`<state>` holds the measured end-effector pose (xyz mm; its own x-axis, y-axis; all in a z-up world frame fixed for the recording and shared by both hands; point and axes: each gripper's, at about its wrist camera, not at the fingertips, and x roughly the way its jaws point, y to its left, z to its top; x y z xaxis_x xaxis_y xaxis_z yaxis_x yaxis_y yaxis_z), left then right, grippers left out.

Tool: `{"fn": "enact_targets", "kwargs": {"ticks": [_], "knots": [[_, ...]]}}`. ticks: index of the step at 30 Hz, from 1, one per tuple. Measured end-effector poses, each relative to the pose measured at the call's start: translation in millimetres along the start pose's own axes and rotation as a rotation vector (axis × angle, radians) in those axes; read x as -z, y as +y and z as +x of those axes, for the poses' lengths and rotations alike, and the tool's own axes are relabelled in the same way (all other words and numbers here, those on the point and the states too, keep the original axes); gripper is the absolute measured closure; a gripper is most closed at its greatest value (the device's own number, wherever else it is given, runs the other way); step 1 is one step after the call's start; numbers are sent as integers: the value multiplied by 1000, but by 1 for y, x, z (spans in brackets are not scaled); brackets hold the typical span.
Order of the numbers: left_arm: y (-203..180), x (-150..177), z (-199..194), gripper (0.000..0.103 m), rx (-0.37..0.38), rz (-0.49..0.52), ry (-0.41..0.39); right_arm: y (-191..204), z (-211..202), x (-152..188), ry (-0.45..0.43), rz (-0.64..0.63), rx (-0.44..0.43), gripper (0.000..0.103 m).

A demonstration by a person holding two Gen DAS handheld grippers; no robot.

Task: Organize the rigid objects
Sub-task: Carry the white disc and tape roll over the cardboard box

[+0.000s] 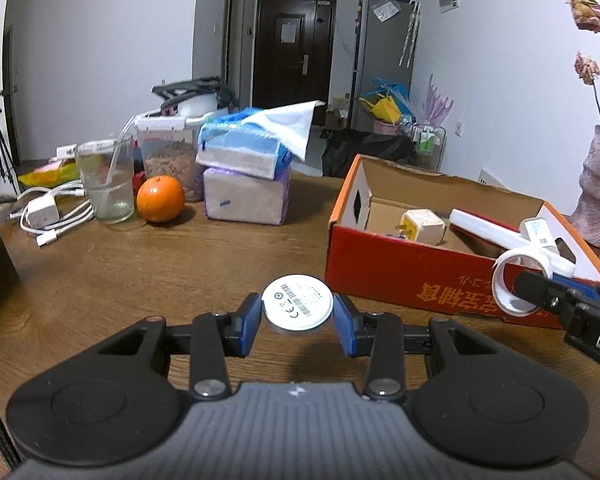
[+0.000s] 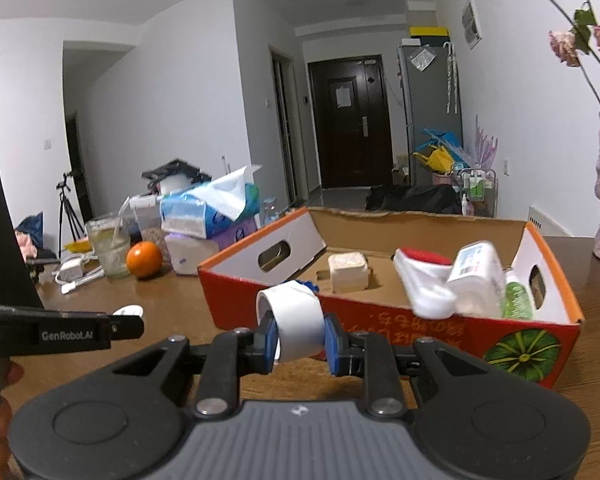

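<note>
Closest to the lens in each wrist view is the black body of a hand-held gripper. The left hand-held gripper (image 1: 297,316) is pinching a flat white disc (image 1: 297,307), label side up, between its blue pads, just above the desk (image 1: 140,272). The right hand-held gripper (image 2: 299,346) is clamped on a white tape roll (image 2: 294,328), pads pressing its two flat sides, the roll's open core facing left.

Ahead of the right hand-held gripper, and ahead and to the right of the left one, sits the orange cardboard box (image 2: 364,322), the likely collecting place. It already holds a cream plug adapter (image 2: 348,272), a white tool with a red top (image 2: 420,276), a white bottle (image 2: 478,280) lying on its side and something green (image 2: 518,300) against the right wall. So the sorting looks well under way: several pieces are in, two more are lifted and near the front wall, neither yet over the opening. Both still have to be carried in and released.

Far ahead and to the left, a white charger with cable (image 1: 46,216), an orange (image 1: 160,199), a glass (image 1: 106,184) and tissue packs (image 1: 244,152) lie on the desk; whether any belongs in the box I cannot tell.

The disc's printing is too small to read. The box floor near its front wall is hidden, the green item is only partly visible, and a blue scrap behind the tape roll cannot be identified.
</note>
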<state>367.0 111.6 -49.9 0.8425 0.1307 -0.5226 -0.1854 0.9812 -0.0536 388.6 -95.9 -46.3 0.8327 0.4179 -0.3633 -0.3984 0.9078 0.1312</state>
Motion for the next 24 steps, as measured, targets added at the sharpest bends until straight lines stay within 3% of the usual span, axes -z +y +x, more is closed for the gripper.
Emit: {"fn": "enact_targets", "kwargs": {"ticks": [10, 24], "knots": [[-27, -17, -9, 63, 34, -3, -57, -20, -13, -11, -54, 51, 33, 80], [-75, -46, 8, 63, 86, -29, -110, -54, -13, -23, -98, 136, 92, 80]]}}
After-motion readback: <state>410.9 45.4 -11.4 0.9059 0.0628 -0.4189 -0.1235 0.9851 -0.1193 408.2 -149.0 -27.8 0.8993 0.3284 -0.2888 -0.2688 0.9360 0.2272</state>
